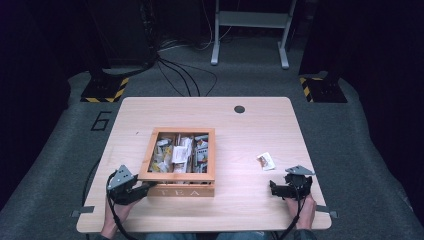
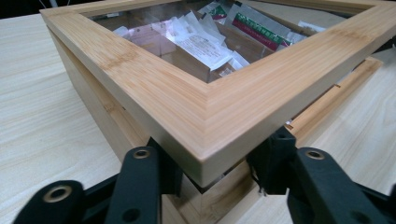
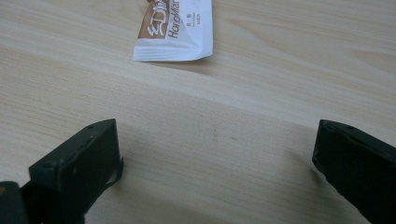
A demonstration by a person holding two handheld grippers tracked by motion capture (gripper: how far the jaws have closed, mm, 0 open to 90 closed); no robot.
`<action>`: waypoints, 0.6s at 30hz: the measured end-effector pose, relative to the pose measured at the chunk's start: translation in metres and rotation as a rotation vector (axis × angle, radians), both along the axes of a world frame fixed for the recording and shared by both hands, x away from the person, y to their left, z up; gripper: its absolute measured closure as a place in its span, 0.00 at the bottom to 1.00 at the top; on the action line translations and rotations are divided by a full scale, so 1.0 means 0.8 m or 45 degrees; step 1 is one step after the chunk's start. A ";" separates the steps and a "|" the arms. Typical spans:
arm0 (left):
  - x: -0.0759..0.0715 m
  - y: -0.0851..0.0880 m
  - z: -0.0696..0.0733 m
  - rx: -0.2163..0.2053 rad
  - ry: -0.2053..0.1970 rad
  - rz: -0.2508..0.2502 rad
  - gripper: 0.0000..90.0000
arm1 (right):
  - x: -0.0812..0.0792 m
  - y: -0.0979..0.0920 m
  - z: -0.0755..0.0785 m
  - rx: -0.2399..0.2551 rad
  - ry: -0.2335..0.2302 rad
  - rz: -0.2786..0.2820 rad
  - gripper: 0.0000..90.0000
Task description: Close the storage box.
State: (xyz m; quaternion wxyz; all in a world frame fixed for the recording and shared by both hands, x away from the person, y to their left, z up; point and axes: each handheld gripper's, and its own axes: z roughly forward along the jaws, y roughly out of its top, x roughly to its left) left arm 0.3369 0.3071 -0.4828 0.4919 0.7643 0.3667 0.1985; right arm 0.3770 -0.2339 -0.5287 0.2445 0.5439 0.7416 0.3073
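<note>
A wooden tea box (image 1: 207,172) with "TEA" on its front stands mid-table, its glass-windowed lid (image 2: 187,93) showing several tea sachets inside. My left gripper (image 1: 144,186) is at the box's front left corner. In the left gripper view its jaws sit on either side of the lid's corner, just under the rim, with the left gripper (image 2: 215,163) shut on it. The lid looks slightly raised off the base at the front. My right gripper (image 1: 280,186) rests open on the table, nothing between the jaws of the right gripper (image 3: 215,144). A white and brown sachet (image 1: 265,160) lies just ahead of it (image 3: 175,32).
The light wooden table (image 1: 250,130) has a round cable hole (image 1: 239,109) near its far edge. On the floor beyond are cables, black stands with yellow-striped bases (image 1: 104,90) and a grey metal frame (image 1: 250,35).
</note>
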 end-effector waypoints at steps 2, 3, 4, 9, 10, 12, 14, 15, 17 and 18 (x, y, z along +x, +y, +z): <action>-0.003 -0.001 0.002 -0.006 0.014 0.007 0.59 | 0.000 0.000 0.000 -0.003 0.002 0.004 0.00; -0.003 0.000 0.003 0.007 0.003 0.021 0.55 | 0.000 0.000 0.000 -0.003 0.002 0.004 0.00; -0.004 0.002 0.007 0.025 0.017 0.021 0.49 | 0.000 0.000 0.000 -0.003 0.002 0.005 0.00; -0.011 0.006 0.006 0.099 0.040 0.039 0.34 | 0.000 0.000 0.000 -0.003 0.003 0.006 0.00; -0.012 0.006 0.004 0.136 0.057 0.028 0.32 | 0.000 0.000 0.000 -0.001 0.005 0.003 0.00; -0.016 0.007 -0.003 0.142 0.061 0.010 0.26 | 0.000 0.000 0.000 -0.003 0.005 0.006 0.00; -0.021 0.009 -0.006 0.152 0.076 0.022 0.23 | 0.001 0.000 0.000 0.003 0.006 -0.002 0.00; -0.022 0.012 -0.007 0.157 0.081 0.024 0.18 | 0.001 0.000 0.000 0.008 0.005 -0.001 0.00; -0.026 0.018 -0.010 0.143 0.073 0.052 0.16 | 0.001 0.000 0.000 0.007 0.006 -0.003 0.00; -0.027 0.021 -0.012 0.129 0.077 0.071 0.14 | 0.001 0.000 0.000 0.003 0.008 0.002 0.00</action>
